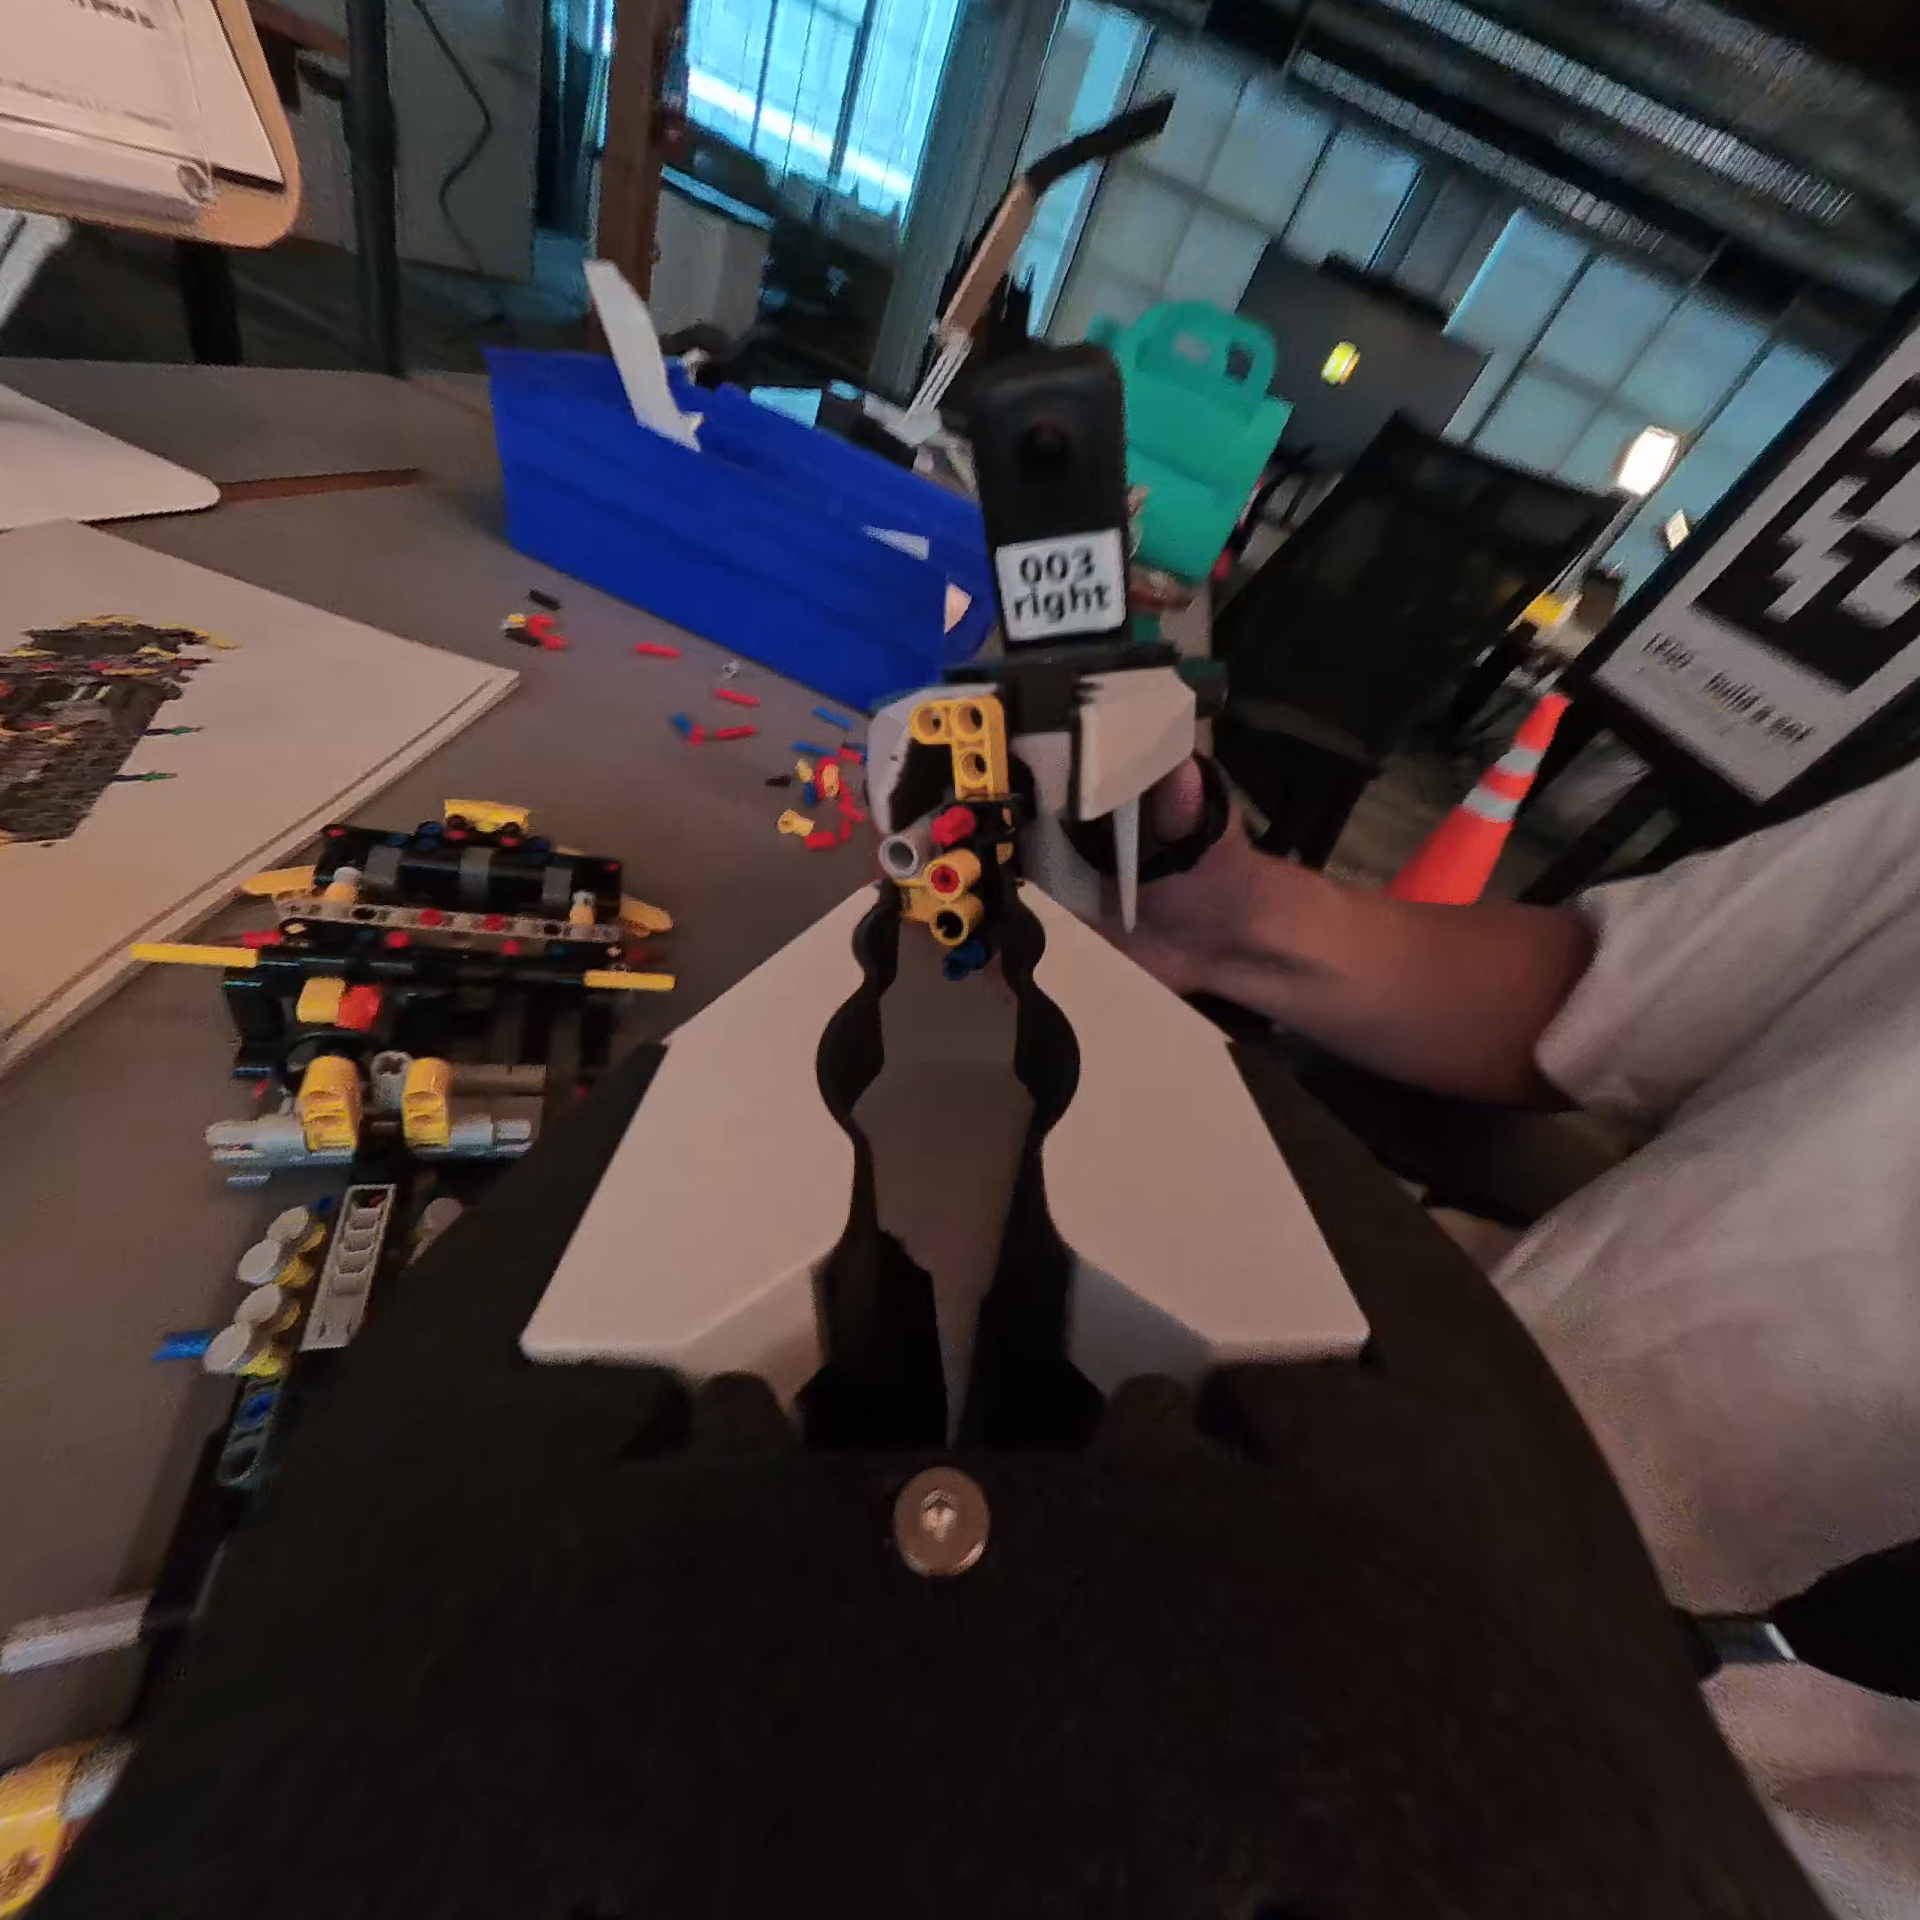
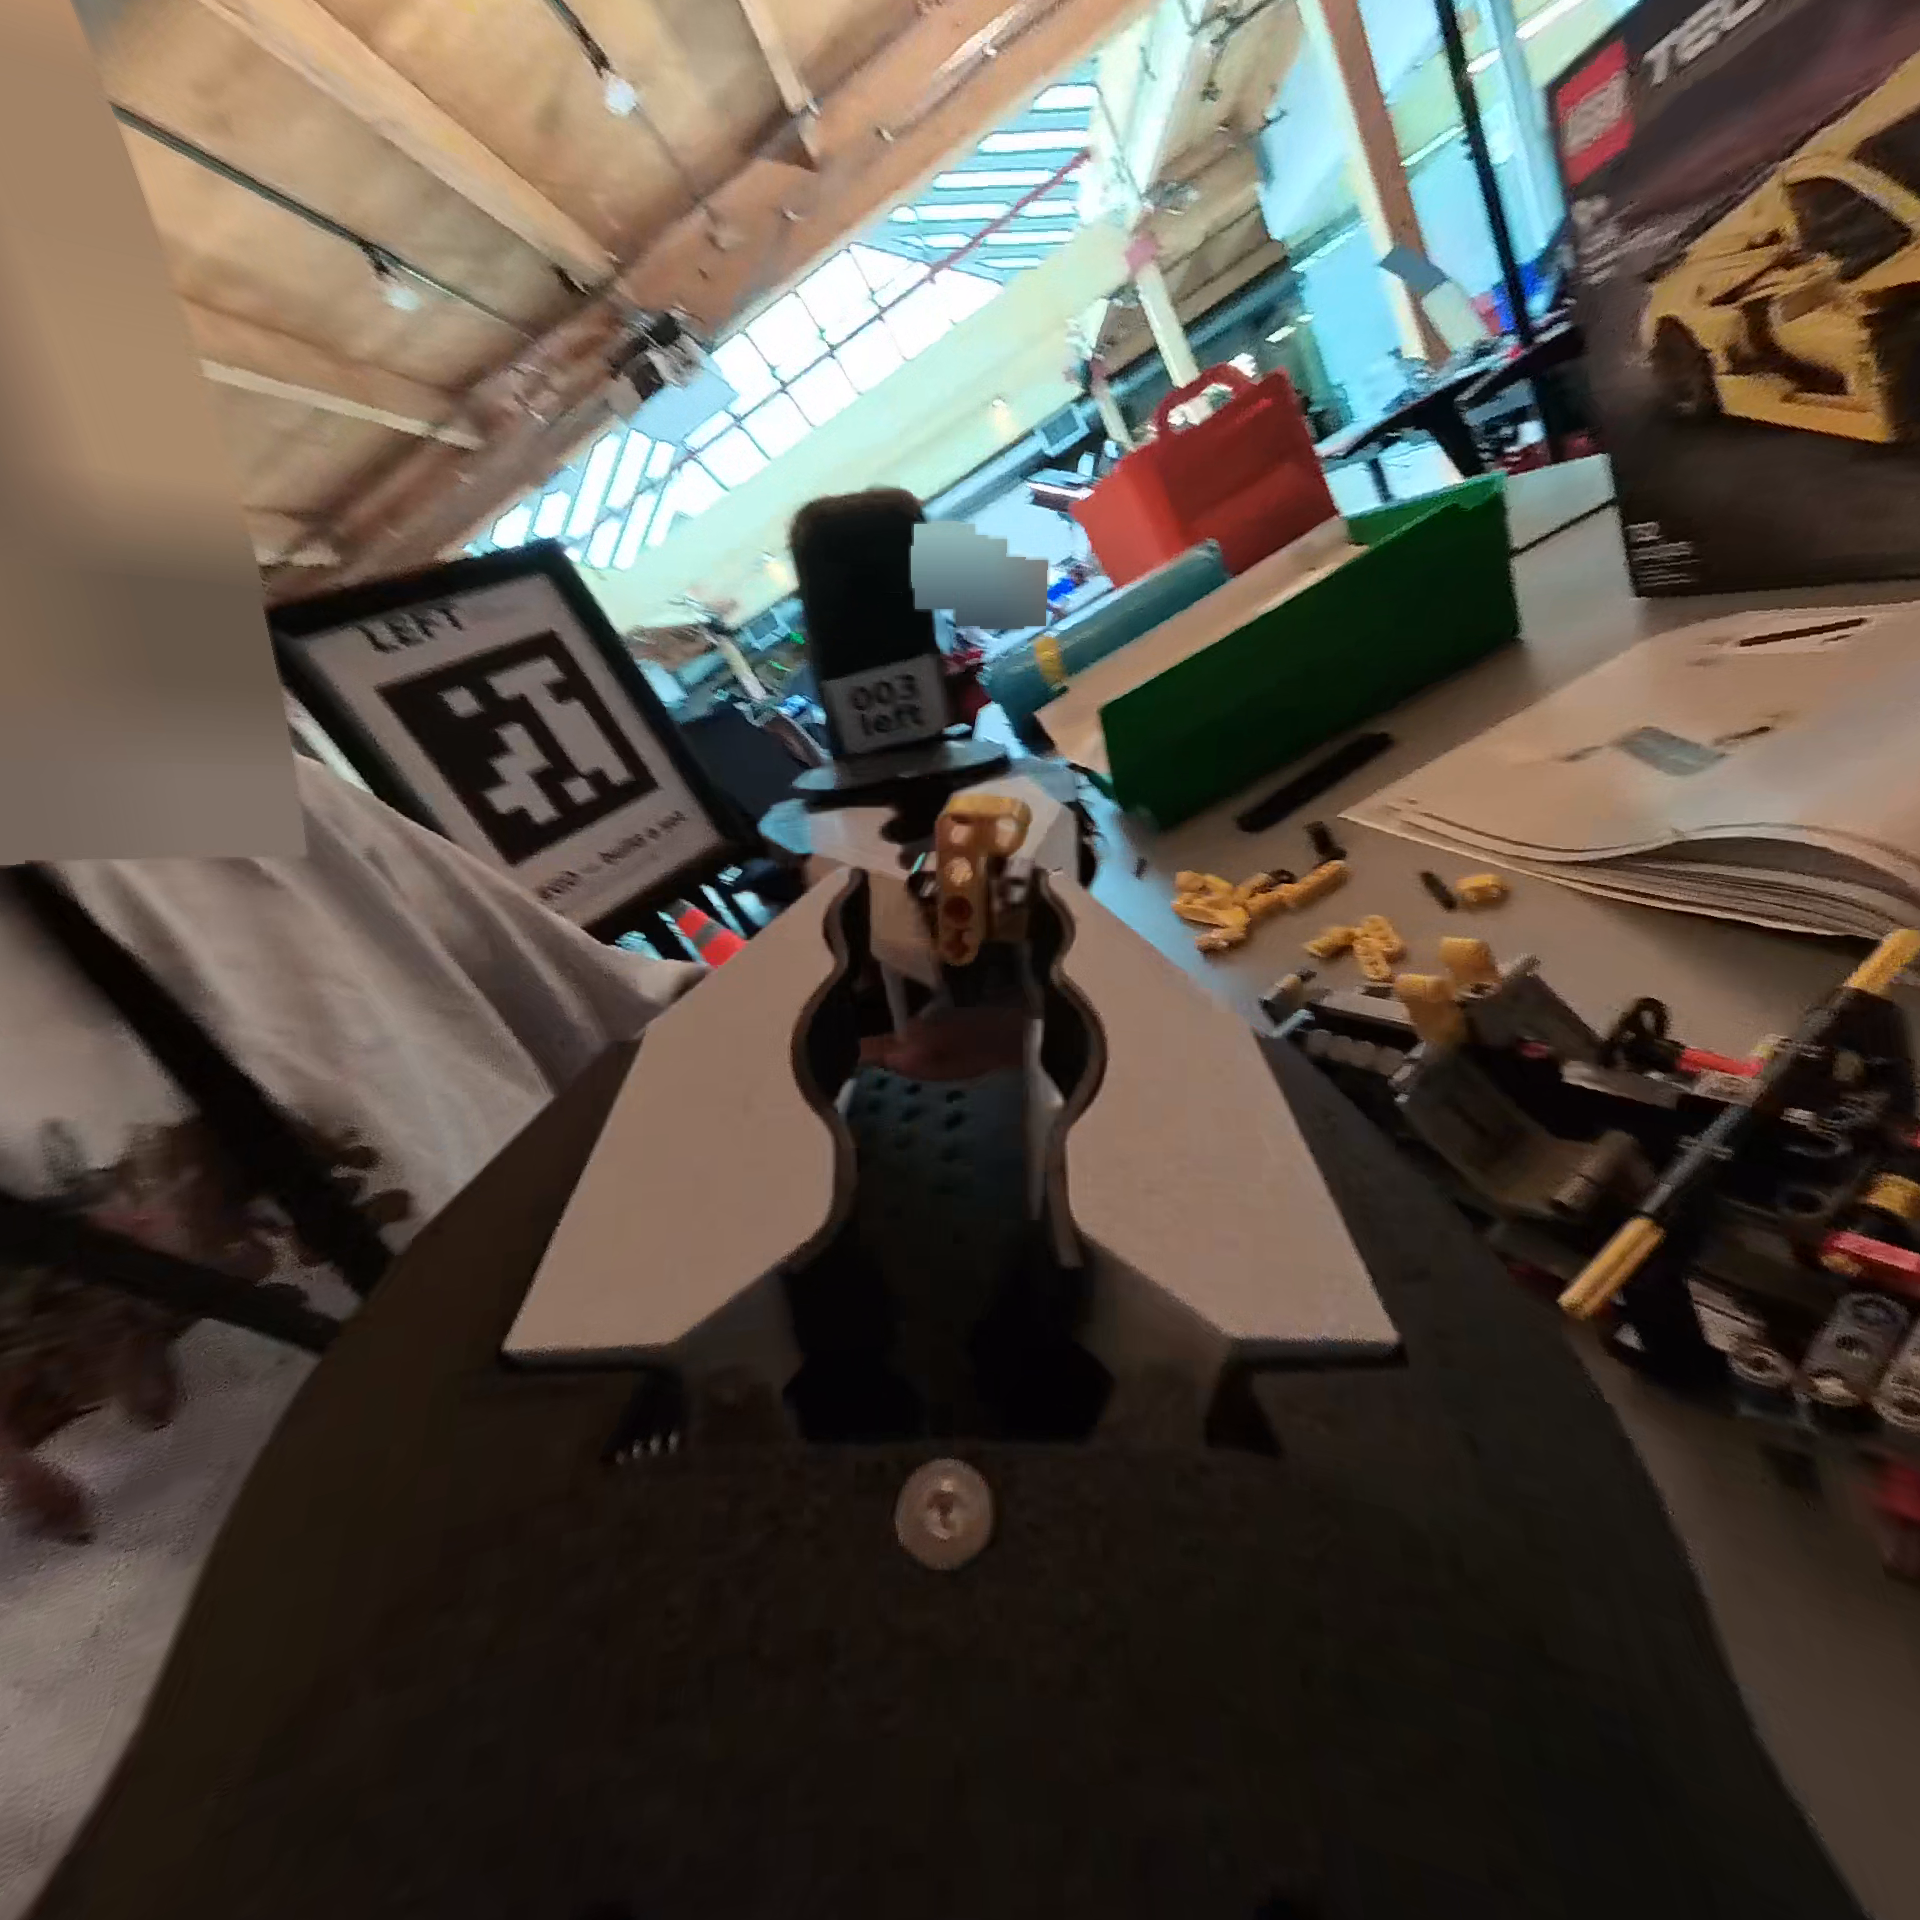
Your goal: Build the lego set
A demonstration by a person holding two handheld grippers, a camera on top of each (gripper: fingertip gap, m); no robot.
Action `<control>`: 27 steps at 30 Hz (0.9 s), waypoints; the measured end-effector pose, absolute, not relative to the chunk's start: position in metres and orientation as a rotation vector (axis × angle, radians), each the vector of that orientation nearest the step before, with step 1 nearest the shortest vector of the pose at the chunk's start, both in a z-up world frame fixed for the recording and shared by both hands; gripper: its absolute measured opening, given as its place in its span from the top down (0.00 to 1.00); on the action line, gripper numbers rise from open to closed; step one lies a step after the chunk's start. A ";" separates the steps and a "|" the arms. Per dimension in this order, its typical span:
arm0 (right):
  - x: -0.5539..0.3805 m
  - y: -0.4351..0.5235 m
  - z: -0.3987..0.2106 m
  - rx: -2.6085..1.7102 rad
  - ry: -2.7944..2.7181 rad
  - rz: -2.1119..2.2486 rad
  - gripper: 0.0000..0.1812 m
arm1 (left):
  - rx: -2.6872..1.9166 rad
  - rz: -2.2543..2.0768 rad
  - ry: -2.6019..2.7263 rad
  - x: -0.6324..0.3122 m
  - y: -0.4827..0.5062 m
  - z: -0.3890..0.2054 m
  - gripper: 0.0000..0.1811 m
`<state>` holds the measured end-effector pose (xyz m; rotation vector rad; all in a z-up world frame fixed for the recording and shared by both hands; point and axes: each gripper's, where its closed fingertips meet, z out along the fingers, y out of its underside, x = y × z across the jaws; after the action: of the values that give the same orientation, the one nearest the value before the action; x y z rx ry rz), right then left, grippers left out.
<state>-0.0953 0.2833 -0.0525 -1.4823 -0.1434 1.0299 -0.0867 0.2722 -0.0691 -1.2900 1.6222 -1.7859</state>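
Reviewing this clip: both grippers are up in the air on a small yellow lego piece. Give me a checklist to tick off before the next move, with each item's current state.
1. Left gripper closed on the small yellow assembly: ok.
2. Right gripper on the yellow L-shaped beam: ok, its tips close around the beam.
3. Beam seated on the assembly: cannot tell, the joint is hidden and blurred.
4. Main black and yellow build resting on the table, clear of both grippers: ok.
5. Loose red and blue pins within view on the table: ok.
6. Instruction page visible beside the build: ok.
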 end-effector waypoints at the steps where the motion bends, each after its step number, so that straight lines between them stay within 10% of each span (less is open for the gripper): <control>1: -0.096 0.285 -0.056 -1.498 -0.151 0.997 0.85 | -1.285 -1.742 1.649 -0.086 0.269 -0.072 0.89; 27: -0.094 0.276 -0.049 -1.356 -0.054 1.383 0.92 | -1.258 -1.890 1.648 -0.099 0.256 -0.071 0.97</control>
<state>-0.0939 0.2764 -0.0489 -1.3557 -0.0537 1.3827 -0.0988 0.2560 -0.0708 -1.2578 1.6480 -1.8904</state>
